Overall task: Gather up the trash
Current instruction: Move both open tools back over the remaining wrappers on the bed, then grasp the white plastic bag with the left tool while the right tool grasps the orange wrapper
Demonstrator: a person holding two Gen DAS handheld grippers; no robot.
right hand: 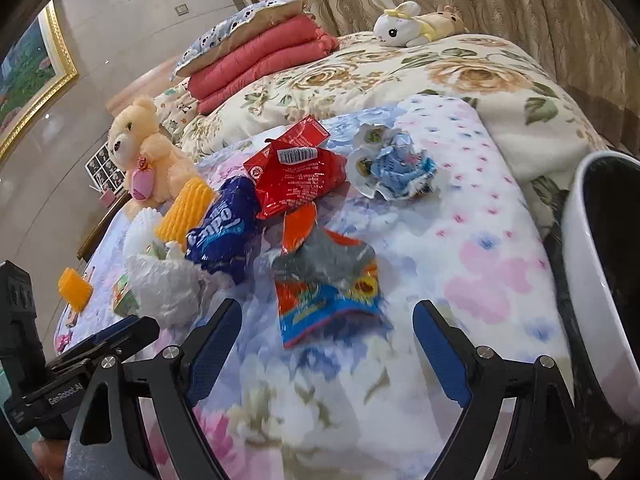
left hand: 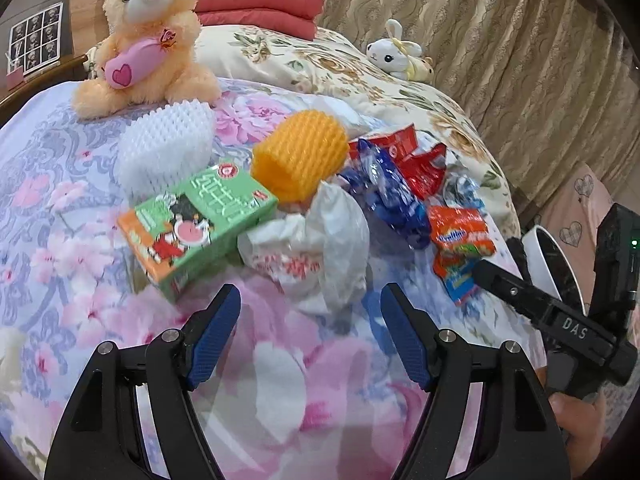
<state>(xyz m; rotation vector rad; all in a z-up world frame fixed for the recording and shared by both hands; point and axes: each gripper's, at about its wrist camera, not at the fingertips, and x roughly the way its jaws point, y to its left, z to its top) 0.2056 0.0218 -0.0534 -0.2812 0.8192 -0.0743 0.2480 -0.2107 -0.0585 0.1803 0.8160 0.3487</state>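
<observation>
Trash lies on a floral bedspread. In the left wrist view my left gripper (left hand: 310, 300) is open and empty, just short of a crumpled white plastic bag (left hand: 316, 248). Around the bag are a green carton (left hand: 200, 224), an orange foam net (left hand: 300, 156), a white foam net (left hand: 168, 148), a blue wrapper (left hand: 392, 196), red wrappers (left hand: 416, 160) and an orange snack packet (left hand: 460, 236). In the right wrist view my right gripper (right hand: 326, 312) is open and empty, its fingers either side of the orange and blue snack packet (right hand: 328, 284). Beyond lie the blue wrapper (right hand: 224, 228), red wrapper (right hand: 296, 172) and a crumpled blue-white wrapper (right hand: 396, 168).
A white bin with a black liner (right hand: 592, 280) stands at the bed's right edge; it also shows in the left wrist view (left hand: 548, 264). A teddy bear (left hand: 148, 40), a white rabbit toy (right hand: 404, 24), folded red quilts (right hand: 260, 68) and a flowered blanket (right hand: 400, 76) sit behind.
</observation>
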